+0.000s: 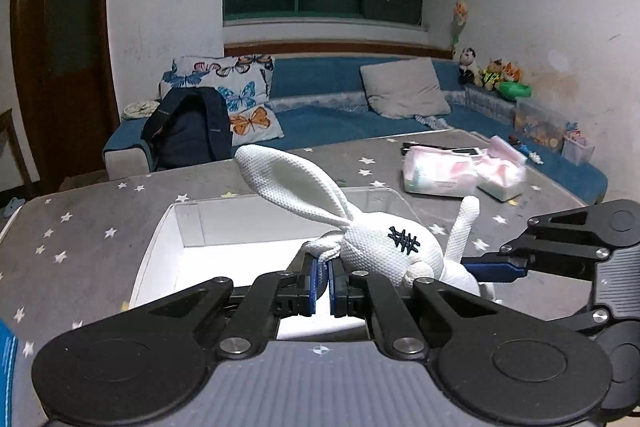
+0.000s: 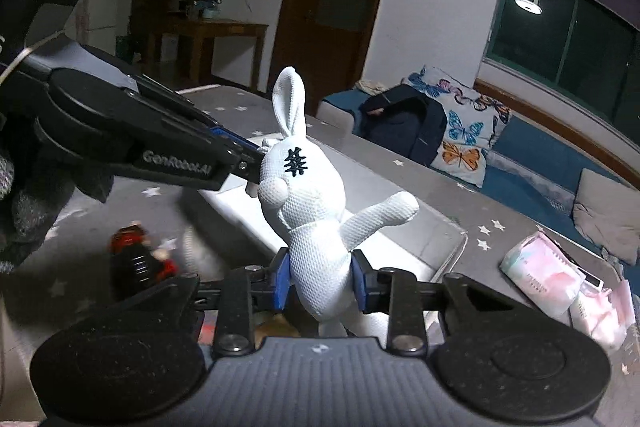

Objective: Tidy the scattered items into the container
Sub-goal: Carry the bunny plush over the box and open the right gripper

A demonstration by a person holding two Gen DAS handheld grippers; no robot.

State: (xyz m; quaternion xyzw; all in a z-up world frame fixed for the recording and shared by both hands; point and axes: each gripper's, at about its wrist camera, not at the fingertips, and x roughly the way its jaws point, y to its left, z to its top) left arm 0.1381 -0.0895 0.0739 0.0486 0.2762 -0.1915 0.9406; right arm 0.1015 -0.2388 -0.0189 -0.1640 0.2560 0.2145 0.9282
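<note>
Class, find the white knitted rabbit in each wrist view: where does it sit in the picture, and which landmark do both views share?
Left wrist: white rabbit lies right of centre, ear reaching up-left, above the clear container.
Right wrist: white rabbit stands upright at centre, body between the right gripper pads.
Shared landmark: the butterfly pillow on the sofa.

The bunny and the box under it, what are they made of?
The bunny looks like soft white knitted cloth, probably stuffed: a fine mesh weave shows, with a black stitched mark on its head. The box looks like hard, smooth plastic, white with glossy see-through walls, though that is a guess.
</note>
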